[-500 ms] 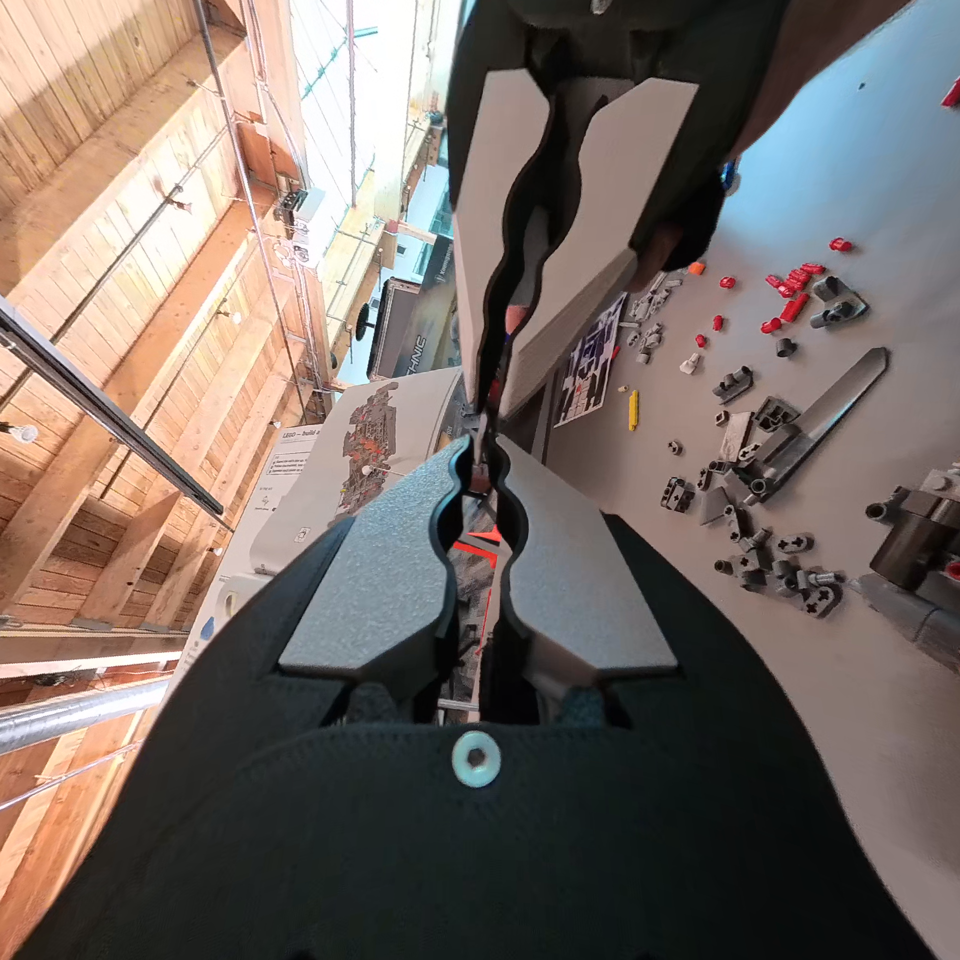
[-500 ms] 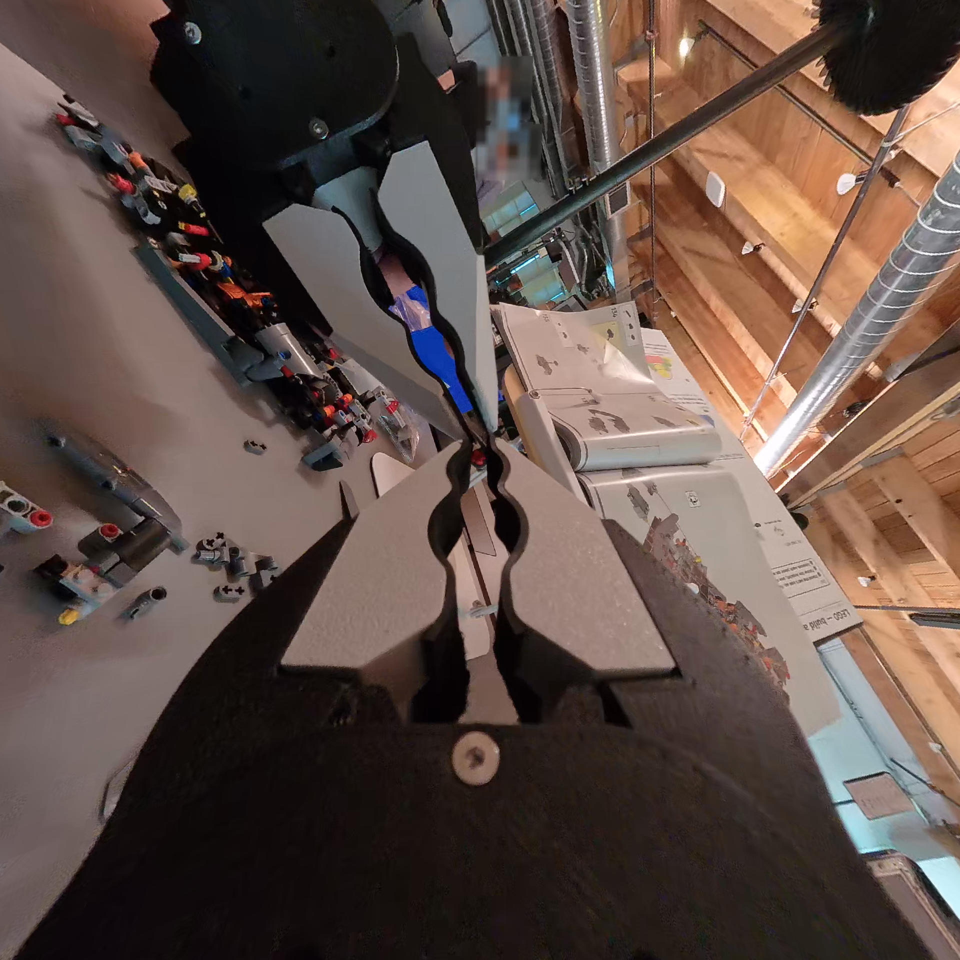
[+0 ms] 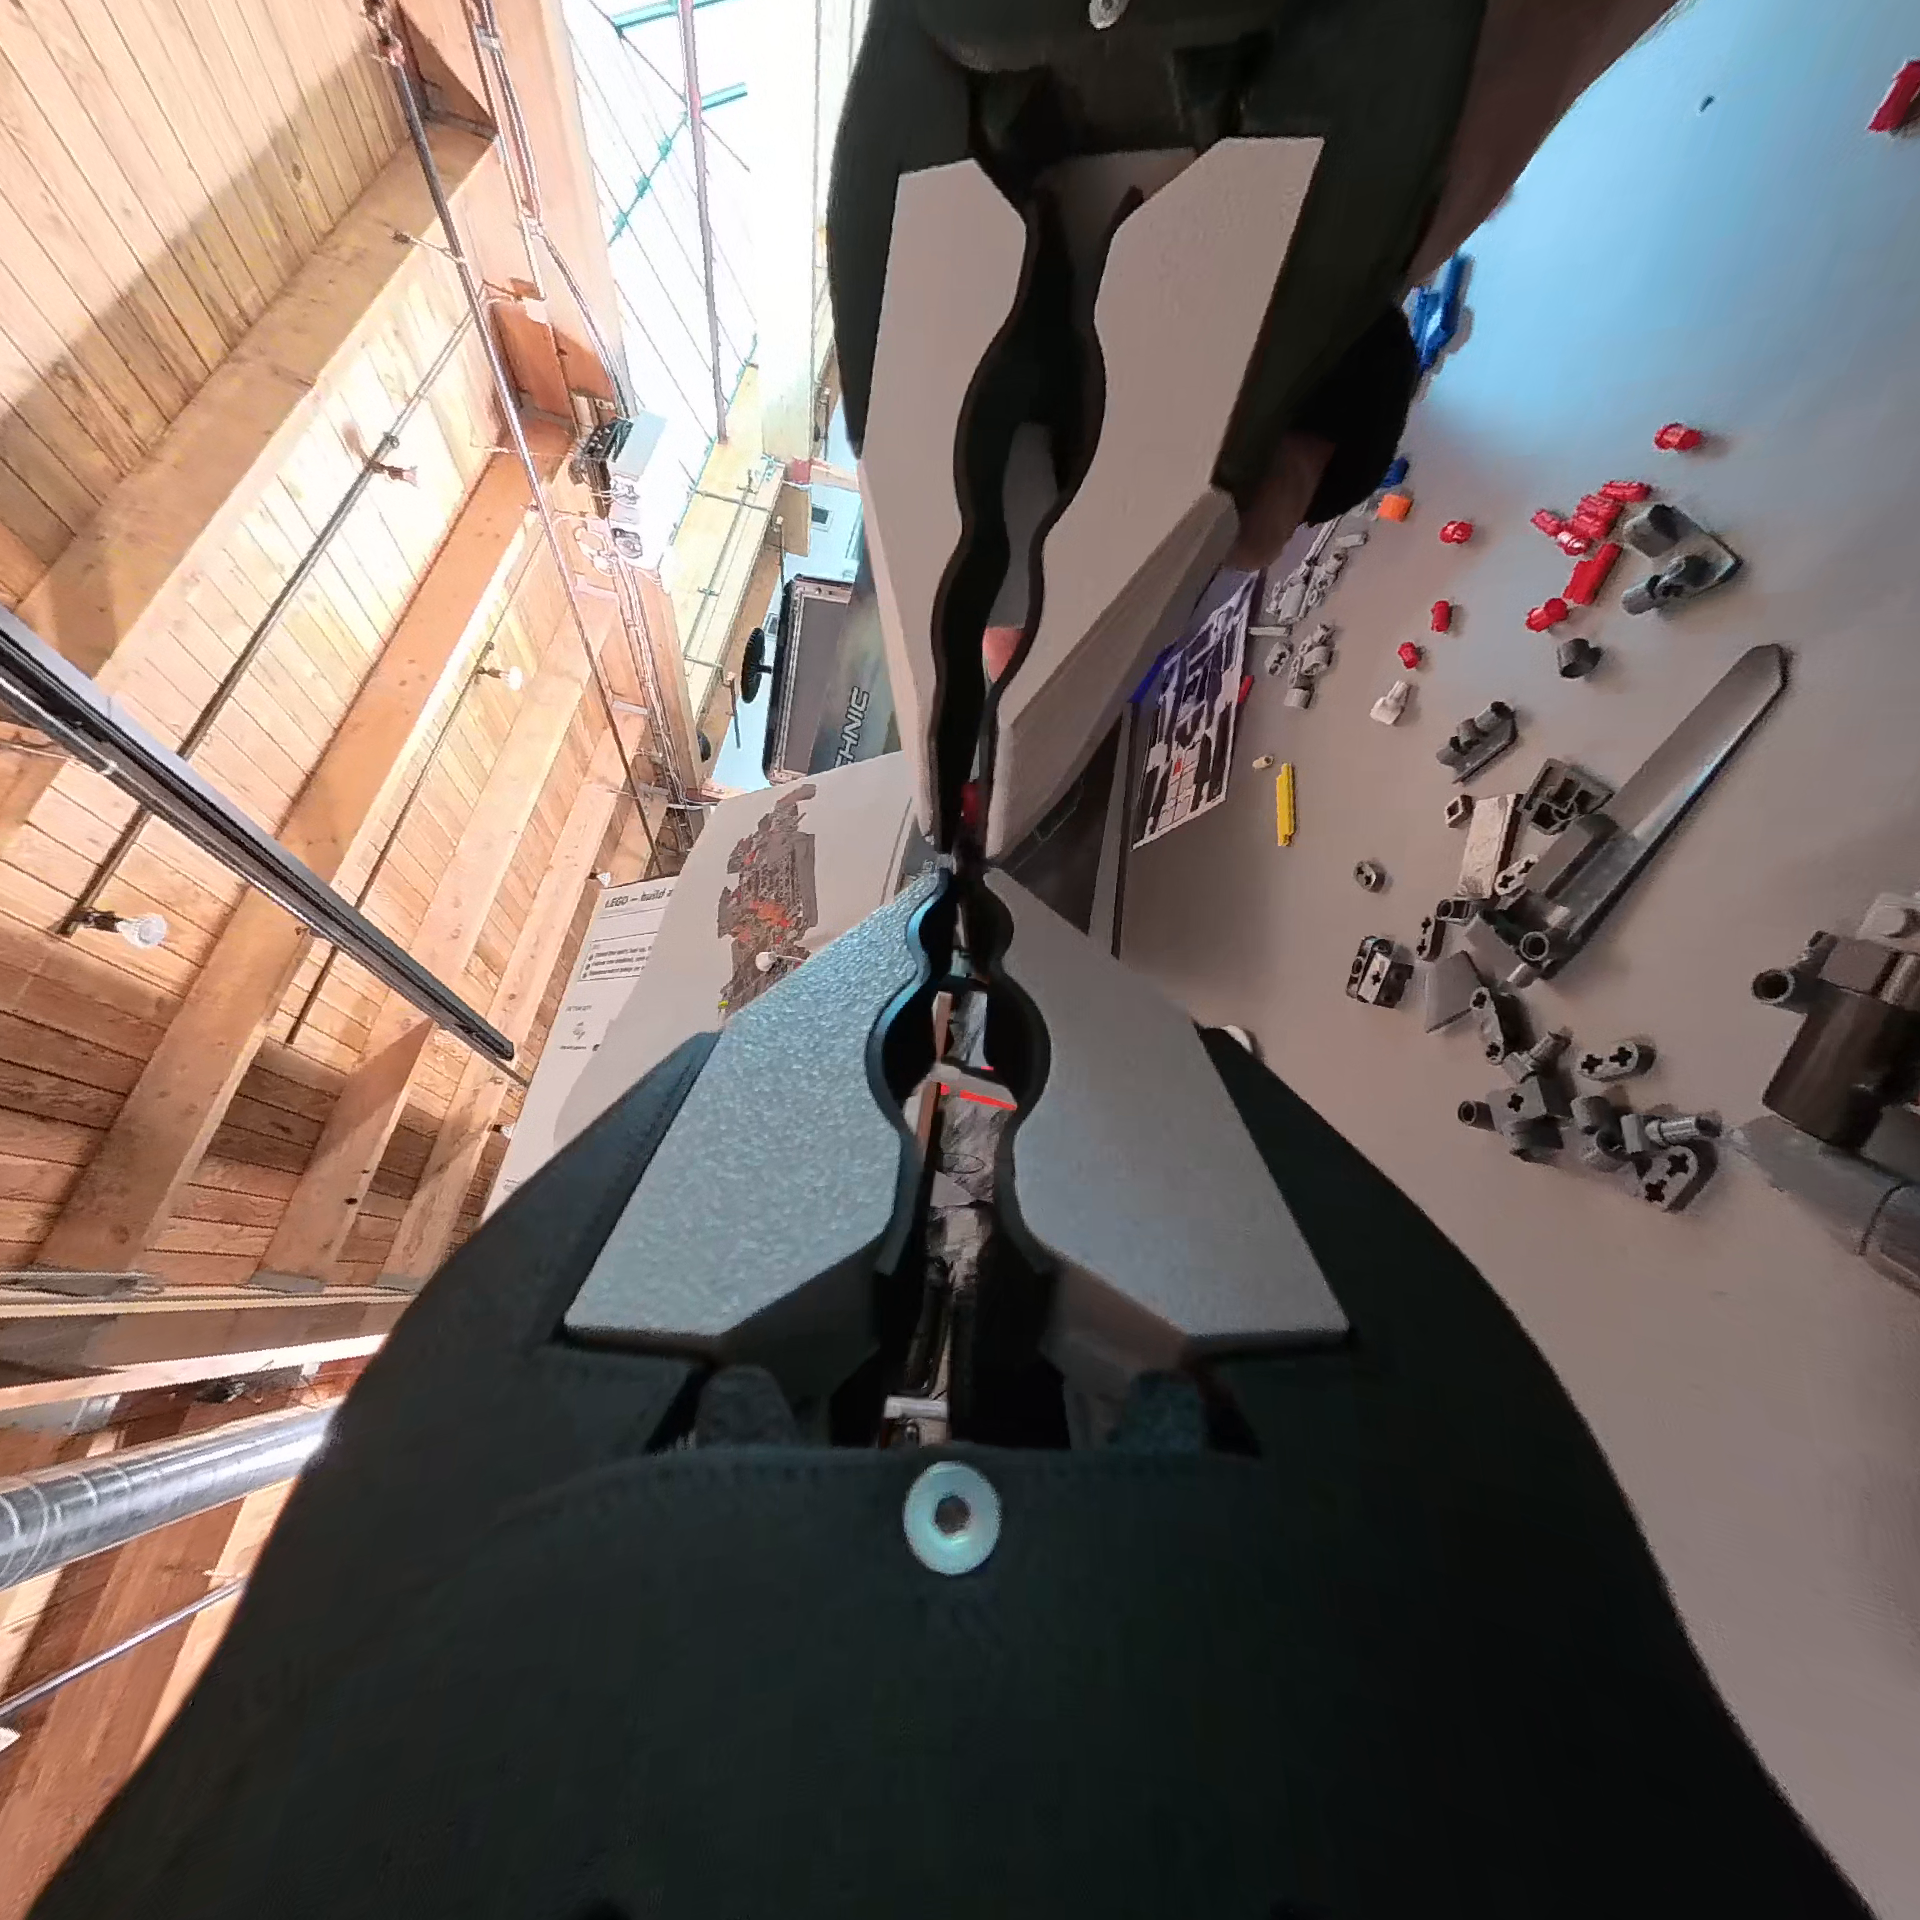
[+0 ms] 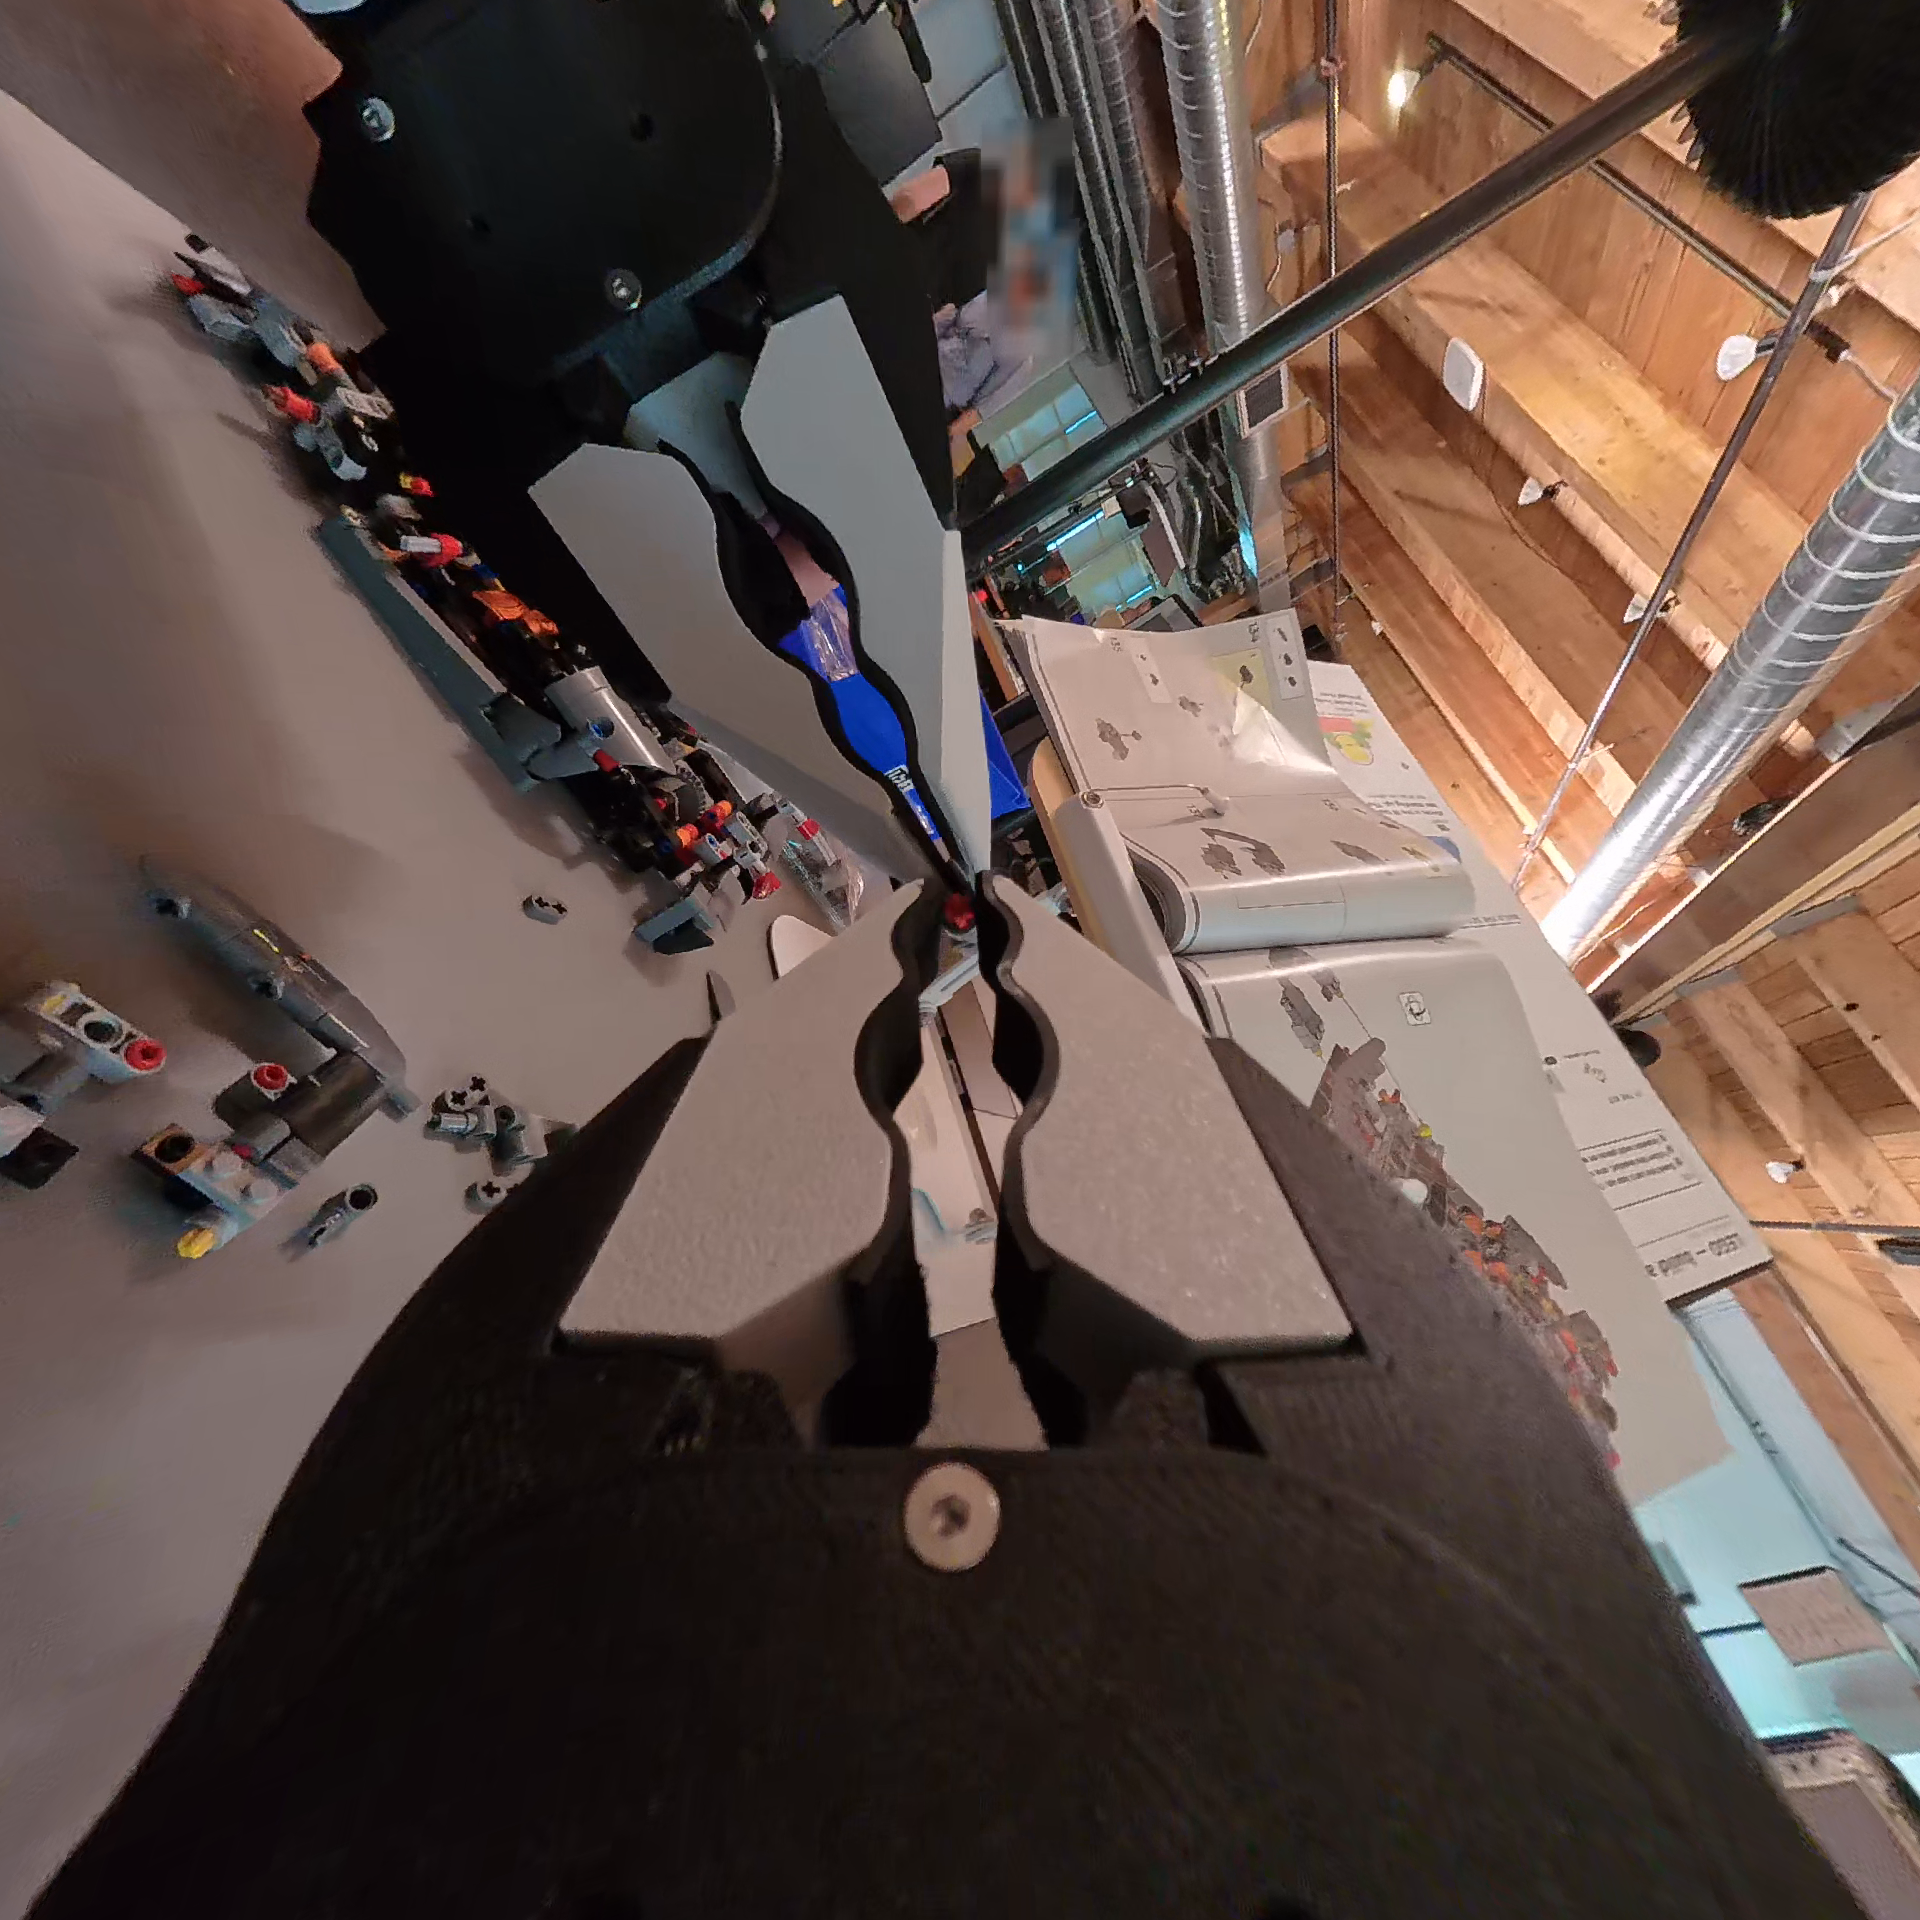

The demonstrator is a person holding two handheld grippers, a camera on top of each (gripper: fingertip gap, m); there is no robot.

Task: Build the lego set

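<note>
Grippers tip-to-tip, red pin (image 4: pixel 956 912) pinched – axis unclear

A large workshop or maker space with a high timber ceiling. Wooden beams and plank walls (image 3: pixel 208 436) rise overhead, crossed by a silver ribbed air duct (image 4: pixel 1756 665), metal pipes and small hanging lamps. A grey bench (image 3: pixel 1558 1507) is strewn with small plastic building-toy pieces (image 3: pixel 1558 1112) in grey, red and black, beside partly built assemblies (image 4: pixel 260 1122). Open instruction booklets (image 4: pixel 1299 831) with printed diagrams lie at the bench's edge, near a blue bin (image 4: pixel 997 769).
</note>
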